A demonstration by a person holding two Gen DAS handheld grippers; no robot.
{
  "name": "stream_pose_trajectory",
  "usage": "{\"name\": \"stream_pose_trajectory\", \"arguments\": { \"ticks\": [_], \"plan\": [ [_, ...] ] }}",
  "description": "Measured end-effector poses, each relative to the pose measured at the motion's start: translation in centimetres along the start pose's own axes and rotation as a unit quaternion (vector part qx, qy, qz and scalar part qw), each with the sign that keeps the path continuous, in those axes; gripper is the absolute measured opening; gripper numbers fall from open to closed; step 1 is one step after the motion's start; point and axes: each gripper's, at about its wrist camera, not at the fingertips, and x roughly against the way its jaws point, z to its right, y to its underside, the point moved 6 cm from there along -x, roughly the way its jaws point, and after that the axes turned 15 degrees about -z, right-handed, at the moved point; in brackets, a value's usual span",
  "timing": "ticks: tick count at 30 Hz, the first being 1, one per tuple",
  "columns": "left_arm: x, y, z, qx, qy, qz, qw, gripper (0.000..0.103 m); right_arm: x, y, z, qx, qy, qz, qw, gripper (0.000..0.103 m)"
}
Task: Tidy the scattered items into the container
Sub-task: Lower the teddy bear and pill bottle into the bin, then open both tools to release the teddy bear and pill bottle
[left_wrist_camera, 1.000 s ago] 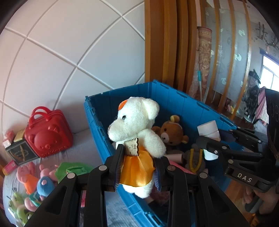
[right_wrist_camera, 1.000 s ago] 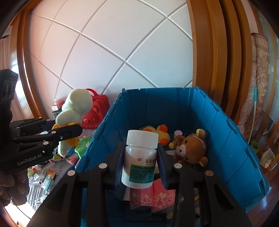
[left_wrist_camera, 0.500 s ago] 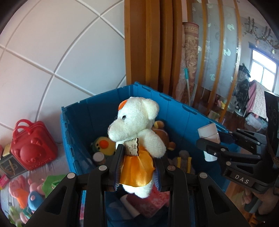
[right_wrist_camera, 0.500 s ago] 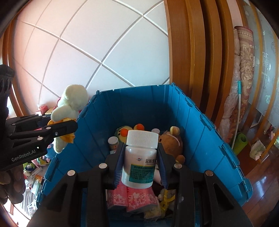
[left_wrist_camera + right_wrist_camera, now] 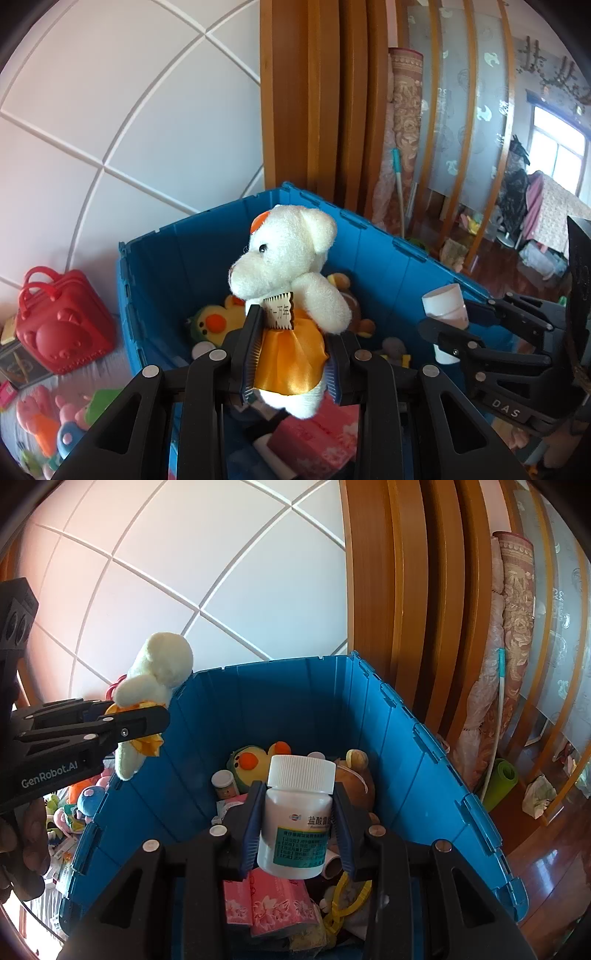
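left gripper (image 5: 291, 354): clamped on the bear (image 5: 291, 273), pads squeezing its orange skirt, so the head and arms stick up free above the jaws

right gripper (image 5: 297, 834): clenched round the bottle (image 5: 297, 812), gripping the body below the cap, upright, label facing the camera

bin (image 5: 424, 768): blue crate, already half full. There's a duck (image 5: 251, 762), a brown bear (image 5: 354, 779), pink packs (image 5: 273, 901) and a small jar (image 5: 225, 782) down inside

where the bear is: hanging over the bin's left wall, pretty much on the edge line judging from the right wrist view, not clearly past it

where the bottle is: over the open bin, above the pink packs near the front edge

pose: both grippers tilt down and forward into the bin, side by side, each visible in the other's camera. A hand (image 5: 22, 834) shows under the left handle

why held like this: looks like a double drop. Both things are carried in at once and kept high enough to clear the walls

leftovers: red case (image 5: 55, 321) and a heap of little toys (image 5: 44, 417) sit outside the bin's left wall, so plenty is left to tidy

guess at next: open both once the bear is properly over the inside
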Motion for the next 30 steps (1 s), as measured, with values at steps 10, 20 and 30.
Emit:
{"name": "stream_pose_trajectory", "arguments": {
  "ticks": [10, 20, 30],
  "plan": [
    [-1.9, -1.2, -1.5, 0.006, -0.001, -0.005, 1.0000, 0.029, -1.1, -1.7, 0.6, 0.001, 0.003, -0.001, 1.000, 0.035],
    [-3.4, -2.4, -2.1, 0.010, 0.002, -0.004, 0.9999, 0.029, -2.1, -3.0, 1.2, 0.003, 0.004, -0.003, 1.000, 0.035],
    [-4.6, -3.2, -2.4, 0.015, 0.007, -0.006, 0.9998, 0.029, -3.3, -3.9, 1.4, 0.004, 0.008, -0.007, 1.000, 0.035]
  ]
}}
